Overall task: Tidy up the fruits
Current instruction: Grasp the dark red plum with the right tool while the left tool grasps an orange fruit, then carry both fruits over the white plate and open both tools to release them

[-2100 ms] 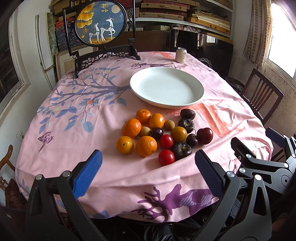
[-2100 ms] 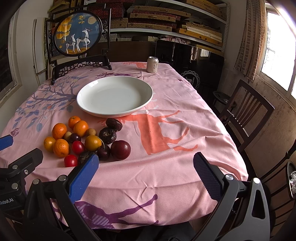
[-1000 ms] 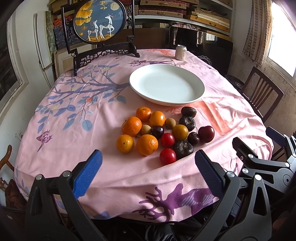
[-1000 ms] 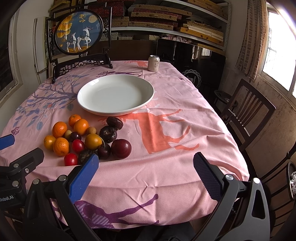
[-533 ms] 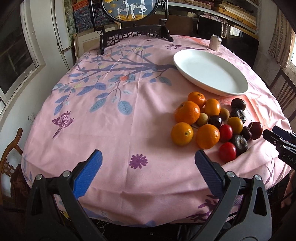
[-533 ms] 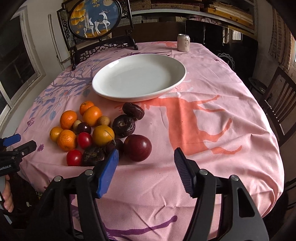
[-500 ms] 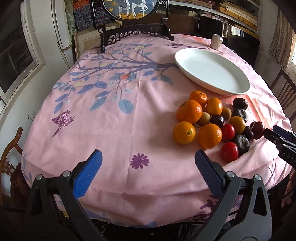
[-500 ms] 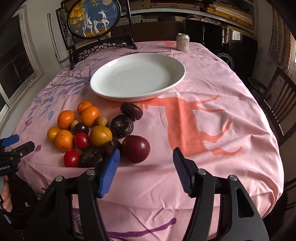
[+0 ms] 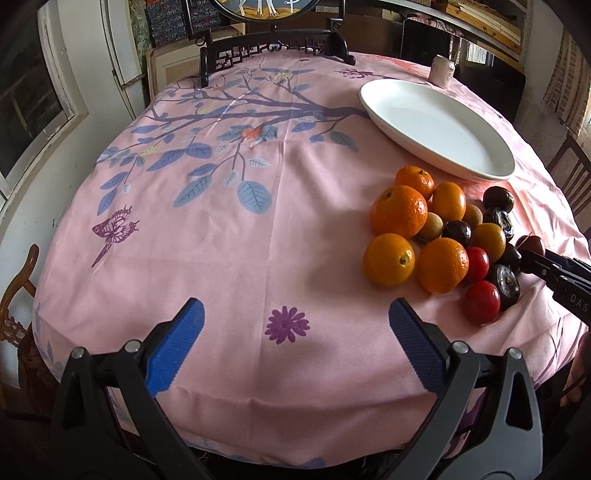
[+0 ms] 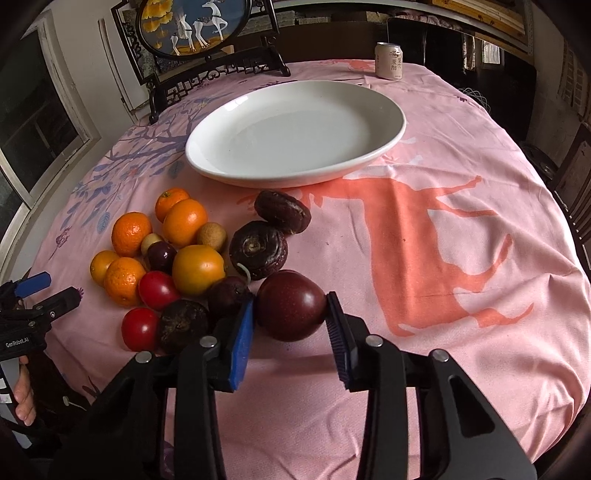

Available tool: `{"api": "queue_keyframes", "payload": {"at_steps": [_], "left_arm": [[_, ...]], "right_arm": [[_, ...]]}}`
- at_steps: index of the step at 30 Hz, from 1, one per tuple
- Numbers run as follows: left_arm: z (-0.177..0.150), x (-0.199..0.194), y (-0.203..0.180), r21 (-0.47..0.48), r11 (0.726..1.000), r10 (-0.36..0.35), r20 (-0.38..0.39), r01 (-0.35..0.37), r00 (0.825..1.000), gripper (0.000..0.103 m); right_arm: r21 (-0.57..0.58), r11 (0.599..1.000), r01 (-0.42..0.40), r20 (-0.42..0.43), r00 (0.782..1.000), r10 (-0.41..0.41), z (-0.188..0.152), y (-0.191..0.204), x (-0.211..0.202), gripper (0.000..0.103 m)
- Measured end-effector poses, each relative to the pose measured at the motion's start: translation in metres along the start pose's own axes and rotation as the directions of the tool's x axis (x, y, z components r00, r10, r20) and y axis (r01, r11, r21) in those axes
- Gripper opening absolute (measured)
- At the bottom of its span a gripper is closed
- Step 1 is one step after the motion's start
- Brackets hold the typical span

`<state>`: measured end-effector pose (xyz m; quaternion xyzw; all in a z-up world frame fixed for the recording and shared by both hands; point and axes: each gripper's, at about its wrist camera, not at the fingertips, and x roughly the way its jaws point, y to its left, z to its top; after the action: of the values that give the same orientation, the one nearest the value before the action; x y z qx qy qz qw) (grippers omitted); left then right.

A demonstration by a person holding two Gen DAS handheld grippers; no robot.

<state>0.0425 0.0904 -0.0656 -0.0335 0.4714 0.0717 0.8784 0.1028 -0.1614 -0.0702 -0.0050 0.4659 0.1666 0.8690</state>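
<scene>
A pile of fruit lies on the pink cloth in front of a white plate: oranges, red tomatoes, small brown ones and dark wrinkled ones. My right gripper is closing on a smooth dark red fruit at the pile's right end, and both blue pads touch its sides. My left gripper stands open over bare cloth near the table's front edge, left of the fruit pile. The plate holds nothing. The right gripper's tip shows at the left wrist view's right edge.
A drink can stands behind the plate. A round painted screen on a black stand is at the table's far end. A wooden chair stands to the right. A hand holds the left gripper.
Both grippers came down and closer to the table. The right jaws narrowed from wide open to the sides of the dark red fruit. The left gripper swung to the left of the pile.
</scene>
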Motion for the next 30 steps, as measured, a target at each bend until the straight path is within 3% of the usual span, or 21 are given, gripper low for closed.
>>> {"api": "queue_keyframes", "payload": {"at_steps": [6, 10, 13, 14, 15, 16, 17, 26, 30], "left_arm": [[0.003, 0.007, -0.018, 0.073, 0.997, 0.015, 0.018, -0.016, 1.0, 0.101], [0.009, 0.028, -0.03, 0.098, 0.994, -0.048, -0.024, 0.05, 0.999, 0.1], [0.015, 0.039, -0.035, 0.086, 0.994, -0.068, -0.019, 0.069, 0.998, 0.085], [0.017, 0.039, -0.035, 0.081, 0.993, -0.083, -0.006, 0.084, 0.997, 0.07], [0.02, 0.039, -0.036, 0.08, 0.992, -0.096, 0.003, 0.095, 0.995, 0.064], [0.022, 0.038, -0.036, 0.076, 0.99, -0.123, 0.007, 0.122, 0.992, 0.042], [0.023, 0.036, -0.035, 0.067, 0.986, -0.151, 0.002, 0.15, 0.989, 0.034], [0.022, 0.002, -0.037, 0.072, 0.987, -0.145, 0.06, 0.14, 0.988, 0.034], [0.031, -0.011, -0.045, 0.093, 0.978, -0.192, 0.076, 0.185, 0.978, 0.034]], "right_arm": [[0.006, 0.998, 0.057, 0.04, 0.998, -0.057, -0.009, -0.003, -0.024, 0.038], [0.013, 0.999, 0.048, 0.027, 0.998, -0.048, -0.016, -0.005, -0.027, 0.038], [0.019, 0.999, 0.037, 0.022, 0.999, -0.038, -0.018, -0.004, -0.027, 0.038], [0.021, 0.999, 0.035, 0.02, 0.999, -0.035, -0.018, -0.005, -0.027, 0.038], [0.022, 0.999, 0.034, 0.019, 0.999, -0.034, -0.019, -0.004, -0.027, 0.038], [0.023, 0.999, 0.034, 0.019, 0.999, -0.034, -0.019, -0.004, -0.027, 0.038], [0.023, 0.999, 0.033, 0.019, 0.999, -0.033, -0.02, -0.004, -0.027, 0.038], [0.015, 1.0, 0.011, 0.06, 0.998, -0.012, -0.015, -0.004, -0.034, 0.038], [0.02, 1.0, -0.003, 0.074, 0.997, 0.001, -0.006, -0.006, -0.032, 0.038]]}}
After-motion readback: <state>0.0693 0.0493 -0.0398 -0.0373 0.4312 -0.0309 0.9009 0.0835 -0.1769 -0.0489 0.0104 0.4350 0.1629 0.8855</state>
